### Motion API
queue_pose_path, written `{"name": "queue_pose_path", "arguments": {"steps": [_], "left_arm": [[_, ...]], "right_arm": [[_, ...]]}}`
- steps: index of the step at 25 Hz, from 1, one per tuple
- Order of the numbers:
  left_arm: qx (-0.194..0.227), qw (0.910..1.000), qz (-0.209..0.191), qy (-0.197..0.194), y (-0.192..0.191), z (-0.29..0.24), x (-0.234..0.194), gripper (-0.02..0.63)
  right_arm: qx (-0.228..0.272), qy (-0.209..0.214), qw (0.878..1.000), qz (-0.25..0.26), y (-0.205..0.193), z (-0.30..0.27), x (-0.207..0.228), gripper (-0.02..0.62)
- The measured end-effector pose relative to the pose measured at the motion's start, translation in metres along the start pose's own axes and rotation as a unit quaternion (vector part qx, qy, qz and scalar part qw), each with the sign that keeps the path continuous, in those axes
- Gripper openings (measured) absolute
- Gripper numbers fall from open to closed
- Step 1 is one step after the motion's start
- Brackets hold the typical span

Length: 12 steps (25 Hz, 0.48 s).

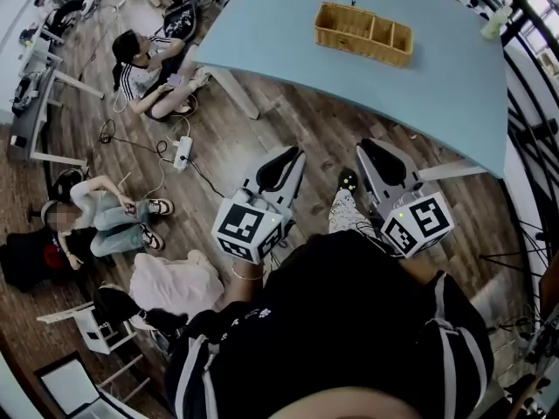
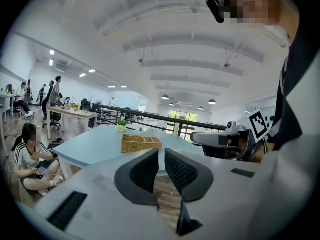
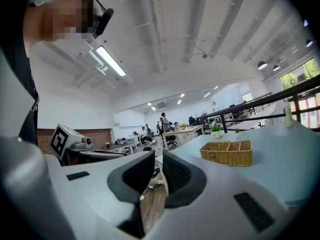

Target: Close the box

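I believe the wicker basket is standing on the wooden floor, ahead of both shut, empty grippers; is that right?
Not quite: the wicker basket stands on the light blue table, not on the wooden floor, as the head view shows. It is ahead of the shut, empty left gripper and right gripper.

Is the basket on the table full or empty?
Empty. The head view looks down into the basket on the table, and its compartments show only bare wicker.

Off-task items in view.
Wicker basket point(image 1: 363, 33) on blue table point(image 1: 437, 85), well ahead of right tongs point(image 1: 367, 148); power strip point(image 1: 182, 153) and two seated people point(image 1: 148, 75) left of left tongs point(image 1: 295, 153).
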<state>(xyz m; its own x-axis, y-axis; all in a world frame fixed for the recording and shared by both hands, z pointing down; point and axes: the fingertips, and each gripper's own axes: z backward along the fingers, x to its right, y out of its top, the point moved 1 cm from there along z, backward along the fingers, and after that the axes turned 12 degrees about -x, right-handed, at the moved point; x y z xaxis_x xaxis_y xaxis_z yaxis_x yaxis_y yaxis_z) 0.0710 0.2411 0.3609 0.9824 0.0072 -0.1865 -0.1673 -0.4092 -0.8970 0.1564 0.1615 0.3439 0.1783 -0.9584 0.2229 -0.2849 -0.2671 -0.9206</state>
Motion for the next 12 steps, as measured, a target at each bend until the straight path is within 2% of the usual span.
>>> {"name": "queue_pose_path", "arguments": {"steps": [12], "left_arm": [[-0.013,0.9999,-0.003,-0.008,0.036,-0.068,-0.027,0.043]], "right_arm": [[0.001,-0.002,1.0,-0.013,0.025,-0.034,0.07,0.059]]}}
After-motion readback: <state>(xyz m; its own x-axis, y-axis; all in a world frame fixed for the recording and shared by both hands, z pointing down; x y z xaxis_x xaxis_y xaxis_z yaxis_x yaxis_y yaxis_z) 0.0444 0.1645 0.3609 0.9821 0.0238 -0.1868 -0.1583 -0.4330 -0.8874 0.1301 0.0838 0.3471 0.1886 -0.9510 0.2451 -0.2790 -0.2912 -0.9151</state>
